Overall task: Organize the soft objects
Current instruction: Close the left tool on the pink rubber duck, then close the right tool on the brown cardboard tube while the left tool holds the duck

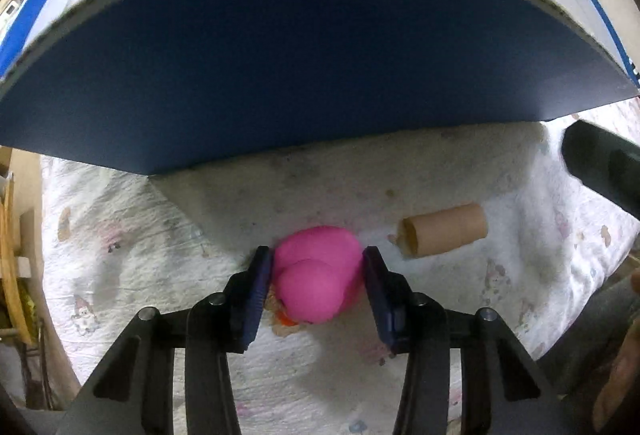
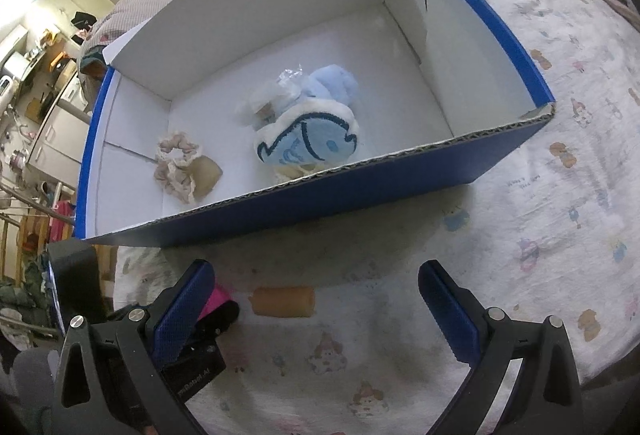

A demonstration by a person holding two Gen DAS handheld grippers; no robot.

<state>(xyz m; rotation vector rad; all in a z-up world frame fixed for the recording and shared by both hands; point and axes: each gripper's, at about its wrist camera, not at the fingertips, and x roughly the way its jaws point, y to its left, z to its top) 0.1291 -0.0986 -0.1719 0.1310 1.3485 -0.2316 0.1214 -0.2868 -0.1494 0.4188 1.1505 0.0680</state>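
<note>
Two soft things remain outside the blue cardboard box (image 2: 400,175), both lying on the patterned bed quilt (image 2: 540,195) just in front of its near wall: a pink soft toy (image 1: 316,271) and a tan roll (image 1: 444,229) beside it. The left gripper (image 1: 316,275) brackets the pink toy, its blue pads touching or all but touching each flank; whether it is truly squeezing yet, I cannot tell. The right gripper (image 2: 316,311) hangs spread wide and empty above the quilt, with the tan roll lying ahead of it. Inside the box already sit a fish-shaped plush (image 2: 308,145), a pale blue plush (image 2: 336,83) behind it and a scrunchie (image 2: 178,159). The pink toy looks light, rounded and squashy, so it will likely deform under pressure. A hold across its widest bulge, low near the quilt, seems safest, since the smooth skin could squirt out from a shallow pinch.
</note>
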